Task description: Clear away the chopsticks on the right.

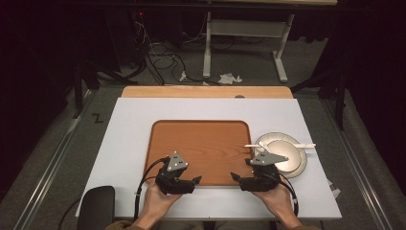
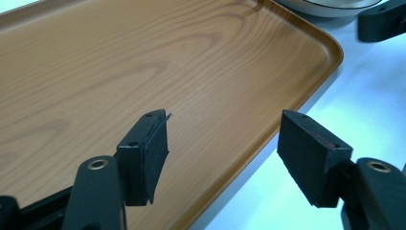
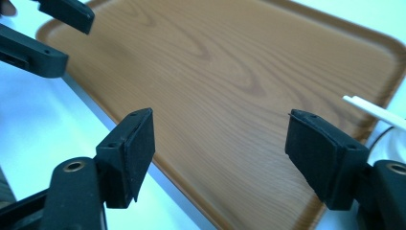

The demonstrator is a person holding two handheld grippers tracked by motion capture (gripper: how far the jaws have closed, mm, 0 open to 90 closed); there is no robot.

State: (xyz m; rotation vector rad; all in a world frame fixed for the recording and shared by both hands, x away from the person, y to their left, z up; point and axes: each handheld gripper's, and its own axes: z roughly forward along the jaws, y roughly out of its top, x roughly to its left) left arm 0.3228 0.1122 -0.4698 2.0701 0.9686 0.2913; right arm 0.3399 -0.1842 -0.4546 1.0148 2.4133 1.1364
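A wood-grain tray [image 1: 201,143] lies empty in the middle of the white table top. To its right stand stacked pale plates [image 1: 282,153] with a white stick [image 1: 280,145] laid across them. My left gripper [image 1: 195,180] hovers at the tray's near edge, pointing right; its jaws stand open with nothing between them [image 2: 222,139]. My right gripper [image 1: 235,177] faces it from the tray's near right corner, also open and empty [image 3: 220,139]. In the right gripper view the tray [image 3: 230,72] spreads ahead, and the white stick [image 3: 378,112] shows at the right edge.
The white table top [image 1: 134,124] rests on a wooden board [image 1: 206,91]. A dark pad [image 1: 98,206] sits at the near left corner. Beyond the table are a desk frame [image 1: 244,43], cables and crumpled paper [image 1: 229,77] on the floor.
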